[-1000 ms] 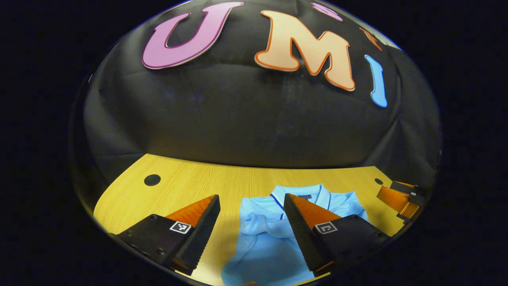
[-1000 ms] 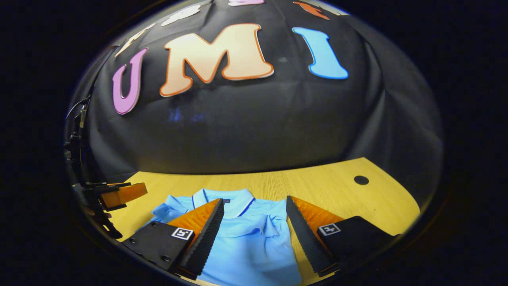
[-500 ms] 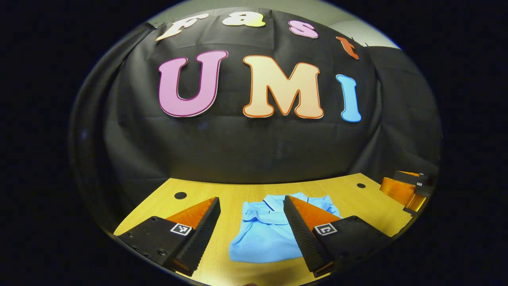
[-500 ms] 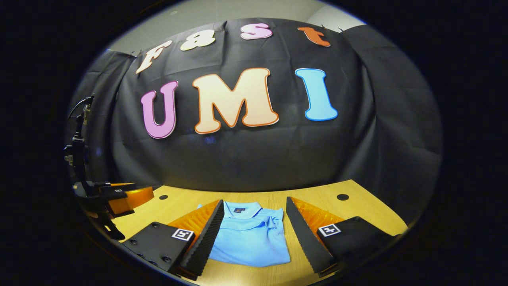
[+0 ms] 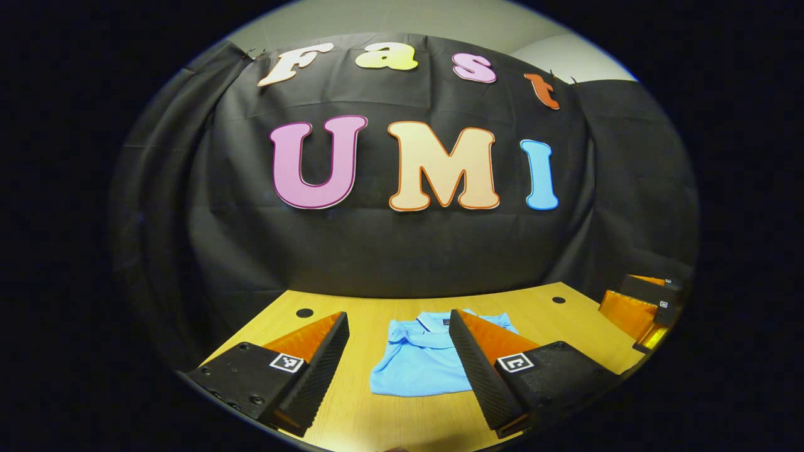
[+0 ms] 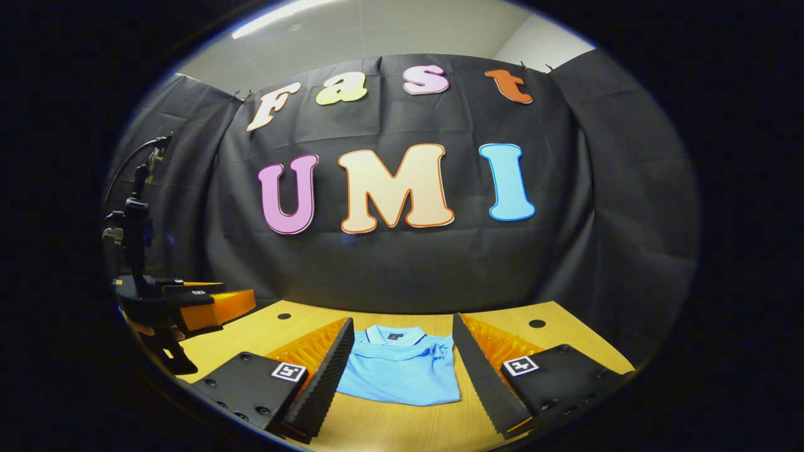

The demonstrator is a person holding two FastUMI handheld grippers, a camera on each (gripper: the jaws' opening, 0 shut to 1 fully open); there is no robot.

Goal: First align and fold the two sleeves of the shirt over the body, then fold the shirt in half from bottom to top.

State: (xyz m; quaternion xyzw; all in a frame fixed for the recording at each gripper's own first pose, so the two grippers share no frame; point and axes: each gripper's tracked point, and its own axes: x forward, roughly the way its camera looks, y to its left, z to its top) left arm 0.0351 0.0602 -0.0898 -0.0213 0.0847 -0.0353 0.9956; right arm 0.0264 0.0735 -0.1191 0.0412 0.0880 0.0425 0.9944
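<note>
The light blue polo shirt (image 5: 418,367) lies folded into a compact rectangle on the wooden table (image 5: 377,420), collar toward the back wall. In the right gripper view the same shirt (image 6: 399,376) lies flat between the fingers' lines, farther off. My left gripper (image 5: 399,370) is open, held back from and above the shirt, with nothing between its fingers. My right gripper (image 6: 402,376) is open too, held back near the table's front. The right gripper (image 5: 641,307) also shows at the right edge of the left gripper view, and the left gripper (image 6: 188,307) at the left of the right gripper view.
The table has round cable holes (image 5: 304,312) (image 6: 537,324) near its back corners. A black stand with a cable (image 6: 135,226) rises at the far left. The black cloth wall closes the back of the table.
Both grippers have drawn back and upward from the shirt, which now looks smaller and farther away. The folded shirt has stayed in place. Both grippers stayed open.
</note>
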